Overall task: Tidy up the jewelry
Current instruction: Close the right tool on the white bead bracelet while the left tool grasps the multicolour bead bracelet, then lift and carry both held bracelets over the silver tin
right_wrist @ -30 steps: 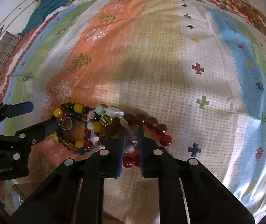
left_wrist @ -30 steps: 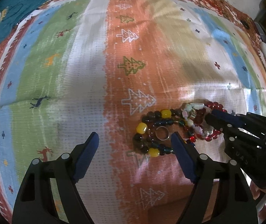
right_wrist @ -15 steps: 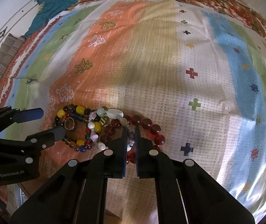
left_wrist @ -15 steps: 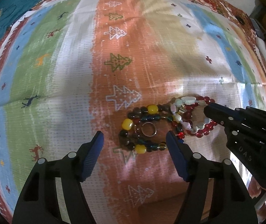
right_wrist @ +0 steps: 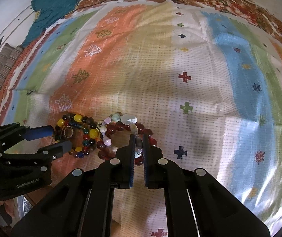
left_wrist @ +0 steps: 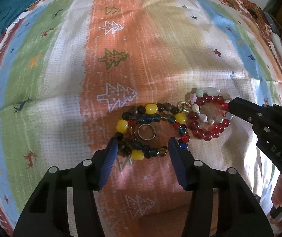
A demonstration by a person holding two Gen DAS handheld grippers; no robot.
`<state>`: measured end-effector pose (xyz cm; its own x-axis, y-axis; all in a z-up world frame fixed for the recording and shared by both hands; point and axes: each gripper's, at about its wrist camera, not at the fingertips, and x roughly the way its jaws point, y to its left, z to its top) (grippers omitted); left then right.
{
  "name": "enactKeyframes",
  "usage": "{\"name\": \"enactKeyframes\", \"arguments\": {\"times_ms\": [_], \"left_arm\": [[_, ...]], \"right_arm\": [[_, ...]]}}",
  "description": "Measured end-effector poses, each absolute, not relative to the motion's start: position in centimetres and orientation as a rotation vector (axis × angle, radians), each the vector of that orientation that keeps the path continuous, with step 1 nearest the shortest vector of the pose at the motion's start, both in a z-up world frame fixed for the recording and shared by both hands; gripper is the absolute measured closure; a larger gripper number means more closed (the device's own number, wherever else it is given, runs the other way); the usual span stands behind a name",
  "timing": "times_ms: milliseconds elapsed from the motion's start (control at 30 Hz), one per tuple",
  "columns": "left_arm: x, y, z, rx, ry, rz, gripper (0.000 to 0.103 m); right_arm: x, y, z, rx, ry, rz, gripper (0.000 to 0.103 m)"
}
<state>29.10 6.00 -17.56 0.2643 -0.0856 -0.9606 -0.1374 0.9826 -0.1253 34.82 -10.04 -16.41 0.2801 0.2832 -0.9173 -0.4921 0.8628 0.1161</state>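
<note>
Two claws working at a heap of bead jewelry on the striped cloth.
My left claw [left_wrist: 142, 147] is closing around the dark bracelet with yellow beads [left_wrist: 150, 130], not pinching yet; I should squeeze slowly and miss the small metal ring [left_wrist: 146, 131]. My right claw [right_wrist: 139, 141] is pressed together on the pale bead string [right_wrist: 138, 141] over the red bead bracelet [right_wrist: 121, 127].

Ring: thin silver metal ring [left_wrist: 146, 131] inside my dark-and-yellow beaded bracelet [left_wrist: 150, 130].
Right: red glass-bead bracelet [left_wrist: 208, 118], touching it.
Beneath: striped woven cloth [left_wrist: 61, 79].
</note>
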Motion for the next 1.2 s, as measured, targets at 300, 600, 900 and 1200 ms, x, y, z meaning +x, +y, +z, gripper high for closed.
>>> {"name": "enactKeyframes", "arguments": {"times_ms": [300,600,900,1200], "left_arm": [[29.6,5.5,-18.8,-0.148,1.341,0.058,0.062],[29.5,5.0,-18.5,-0.079,1.337,0.089,0.085],[29.0,6.0,-17.7,-0.083,1.315,0.092,0.094],[28.6,6.3,-16.1,-0.091,1.279,0.092,0.094]], "right_arm": [[34.8,-10.2,-16.3,-0.194,1.179,0.527,0.095],[35.3,-10.5,-16.1,-0.175,1.181,0.523,0.095],[35.2,-10.5,-16.0,-0.183,1.176,0.522,0.095],[34.5,-10.1,-15.3,-0.219,1.156,0.525,0.095]]}}
